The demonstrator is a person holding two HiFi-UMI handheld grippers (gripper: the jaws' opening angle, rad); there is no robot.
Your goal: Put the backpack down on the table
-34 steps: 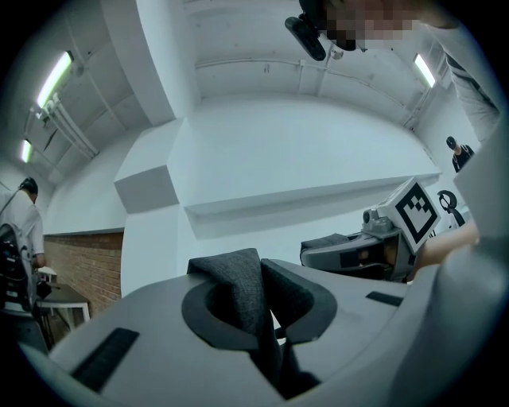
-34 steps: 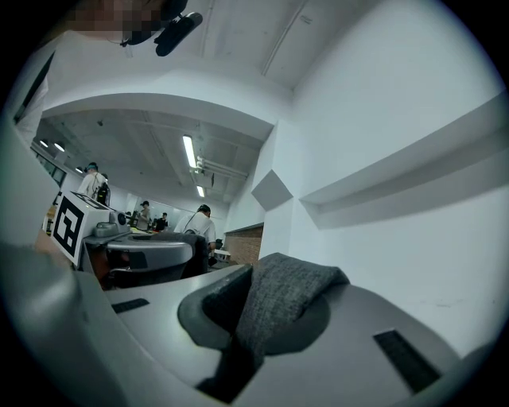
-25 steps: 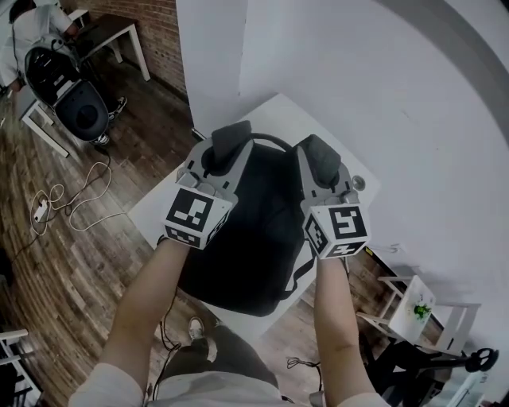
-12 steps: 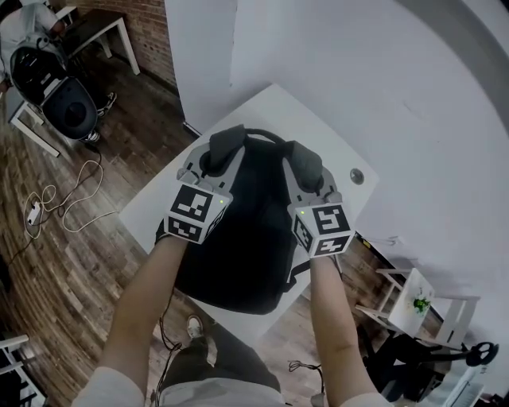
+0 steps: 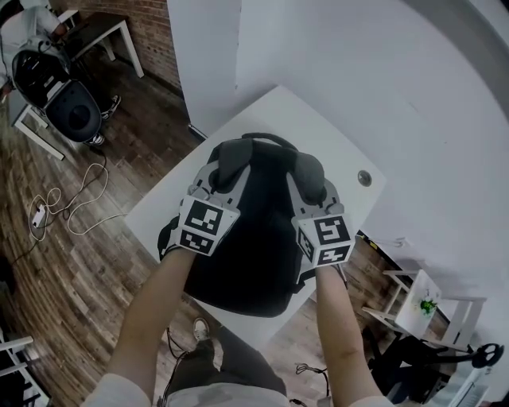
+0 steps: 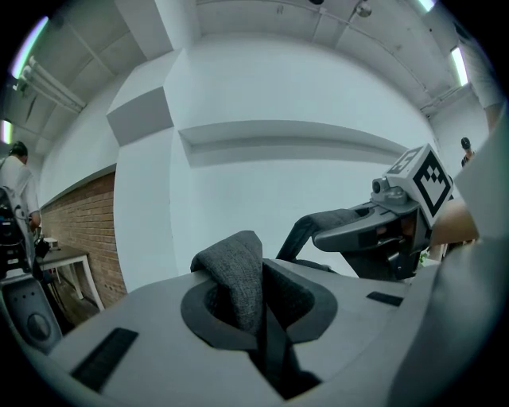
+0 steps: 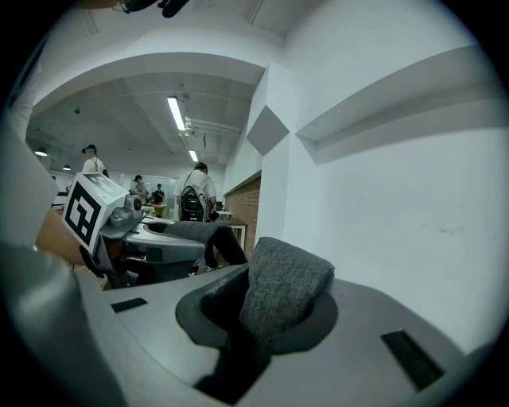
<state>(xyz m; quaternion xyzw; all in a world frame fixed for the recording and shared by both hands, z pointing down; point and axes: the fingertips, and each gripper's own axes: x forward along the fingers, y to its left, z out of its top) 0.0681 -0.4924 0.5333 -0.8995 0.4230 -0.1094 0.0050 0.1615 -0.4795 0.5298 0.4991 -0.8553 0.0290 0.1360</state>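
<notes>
A black backpack (image 5: 254, 238) hangs upright over the white table (image 5: 310, 119), its base at the near edge; whether it touches the top I cannot tell. My left gripper (image 5: 231, 159) is shut on the backpack's left shoulder strap (image 6: 238, 278), a dark grey fabric loop bulging out between the jaws. My right gripper (image 5: 310, 175) is shut on the right shoulder strap (image 7: 282, 294) the same way. The two grippers sit side by side at equal height. The top handle (image 5: 266, 139) arches between them. Each gripper view shows the other gripper beside it.
A round cable hole (image 5: 364, 178) sits in the table near the white wall. A white stool (image 5: 421, 306) stands at the lower right. Cables (image 5: 64, 207) lie on the wooden floor at left. A person (image 5: 28, 20) sits at a desk far left.
Both grippers have sunk together with the backpack, which now sits lower over the table. Both grips on the straps are unchanged.
</notes>
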